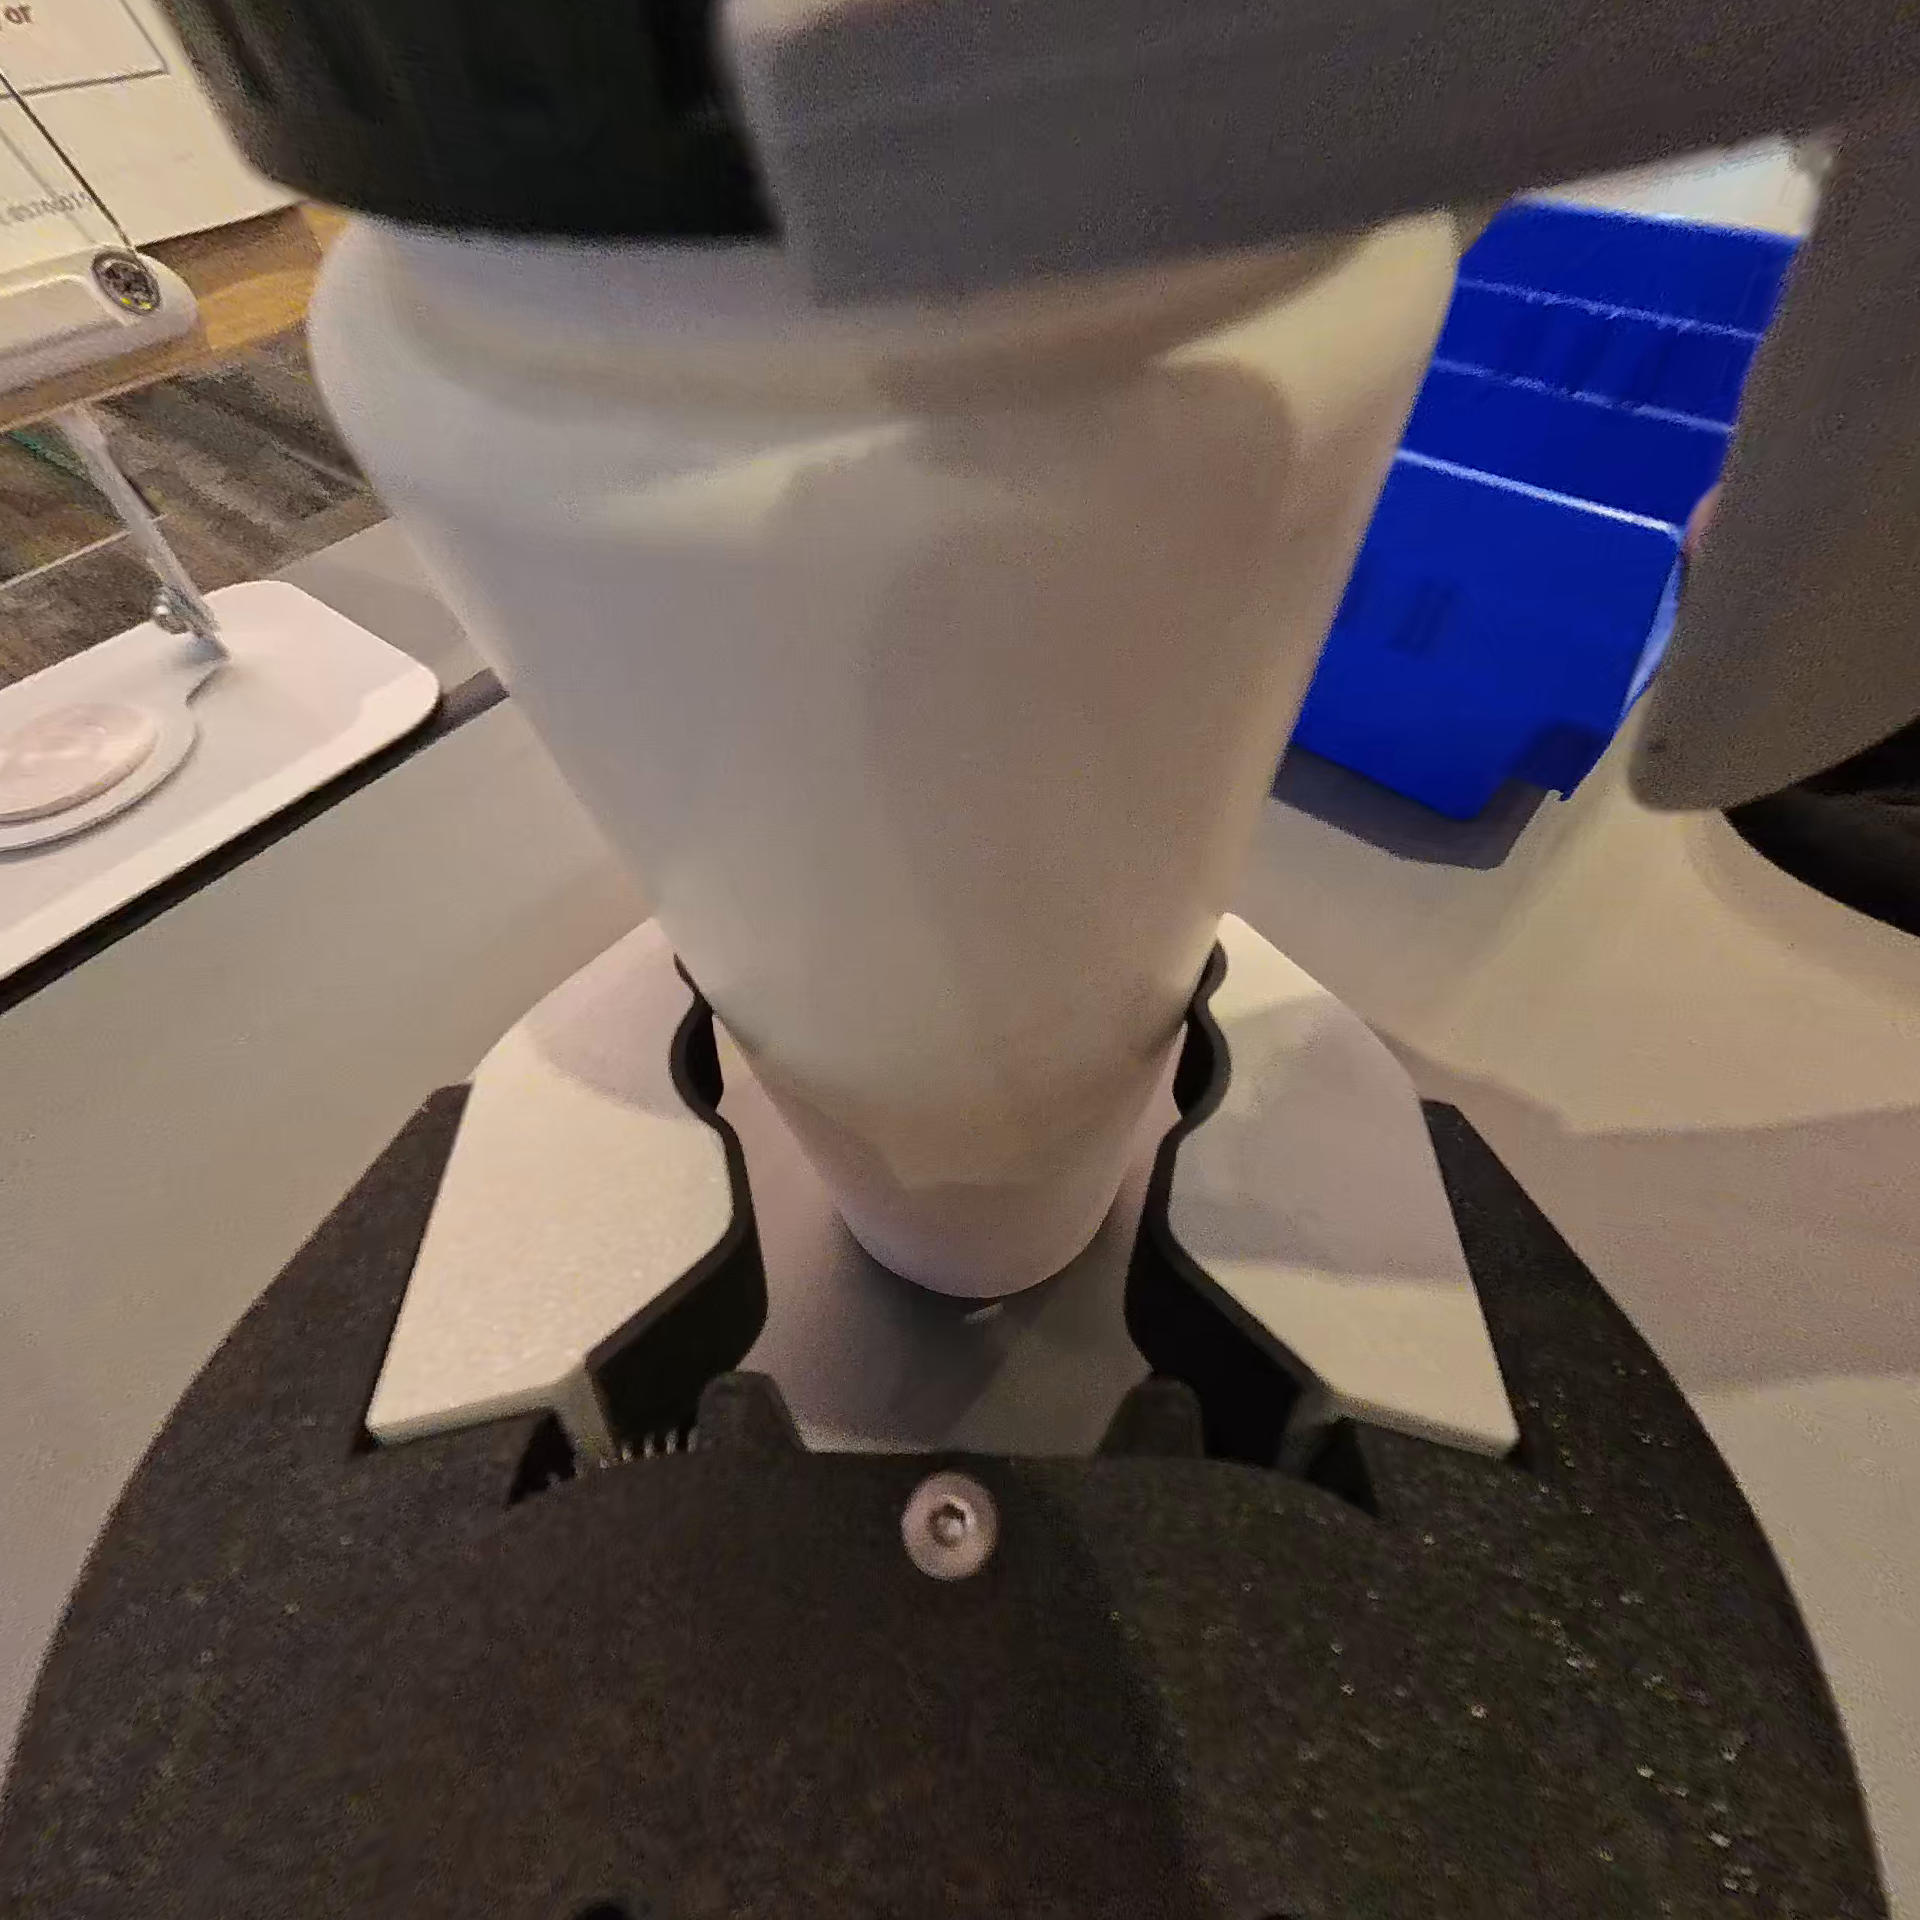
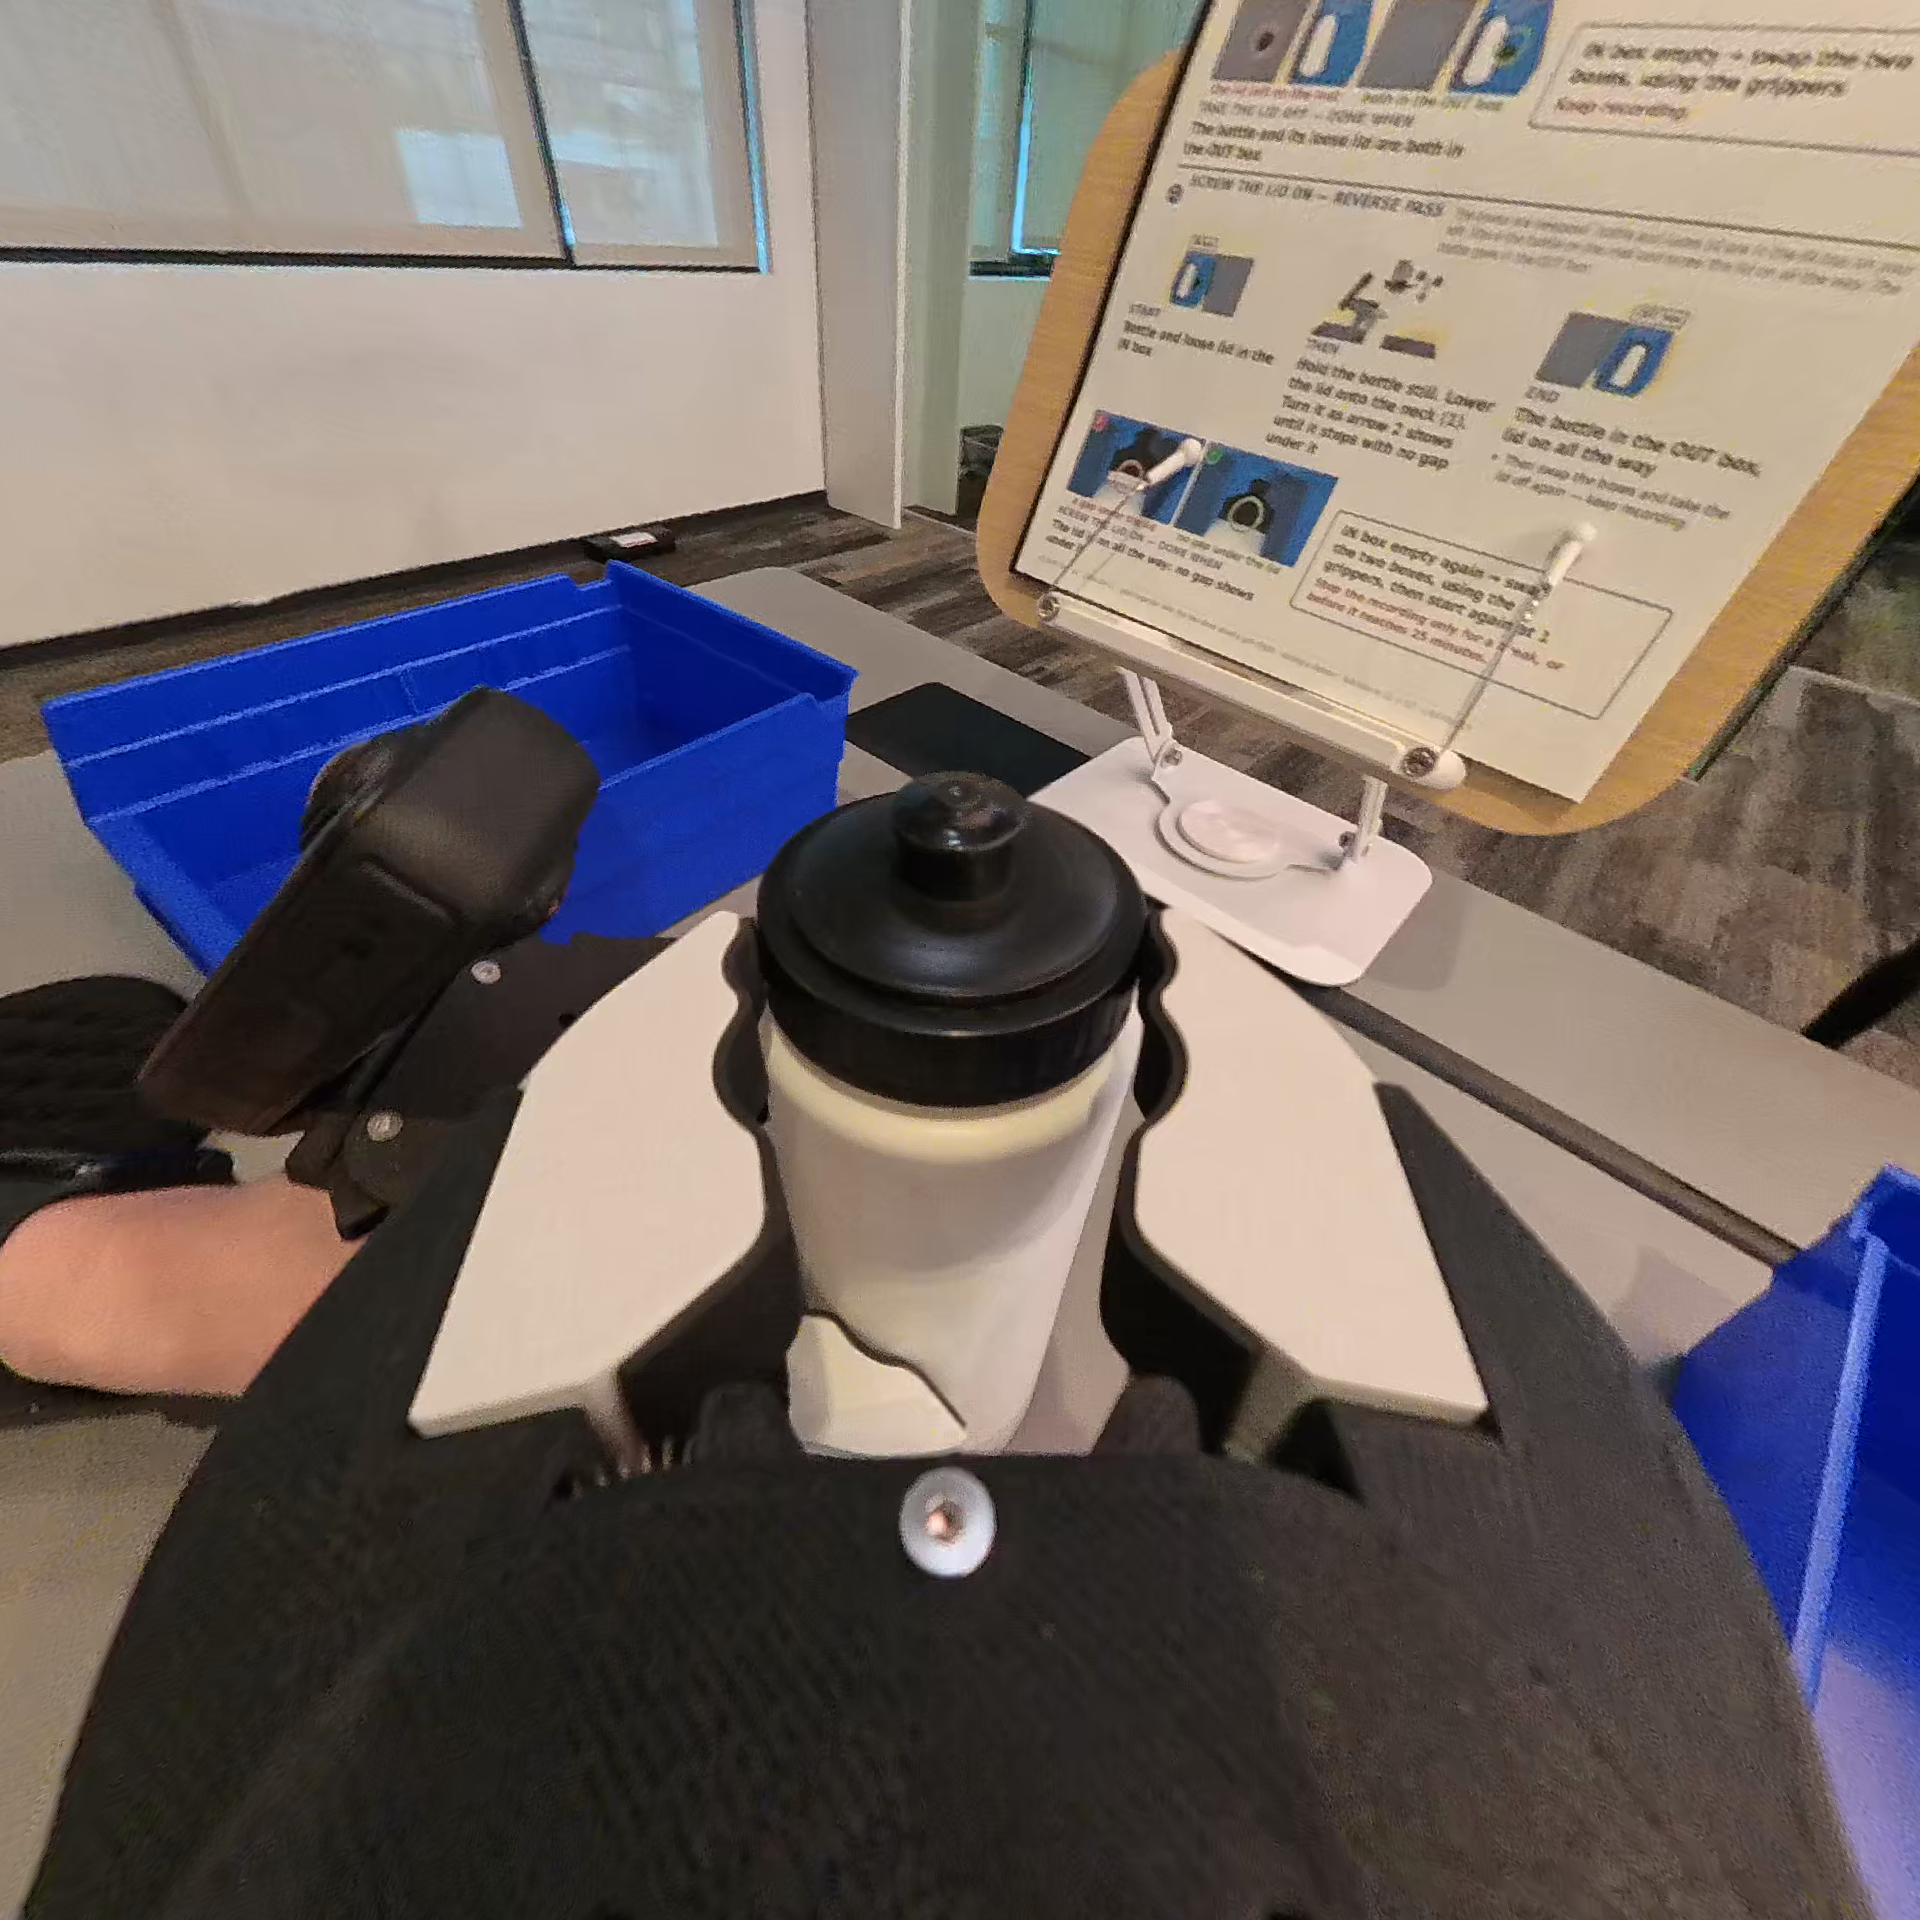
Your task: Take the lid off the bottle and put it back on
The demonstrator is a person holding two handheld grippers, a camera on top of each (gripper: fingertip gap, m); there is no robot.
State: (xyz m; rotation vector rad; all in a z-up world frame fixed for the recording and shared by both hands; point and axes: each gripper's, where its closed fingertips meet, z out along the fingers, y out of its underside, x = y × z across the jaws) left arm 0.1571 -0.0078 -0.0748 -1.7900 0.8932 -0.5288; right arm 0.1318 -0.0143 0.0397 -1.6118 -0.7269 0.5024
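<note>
Lid (image 2: 951,951) centre frame, on bottle (image 2: 935,1226): right gripper (image 2: 951,997) clamps it, left gripper (image 1: 940,1049) pinches bottle low; twist w/o tilting.

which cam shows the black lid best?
Right wrist view: the black lid is sharp and whole, seated on the bottle, right hand-held gripper around it. Left wrist view catches only a blurred edge at top.

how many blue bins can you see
2. One blue bin sits on the table behind the left gripper; a second blue bin is cut off at the right edge. Others may be out of view.
</note>
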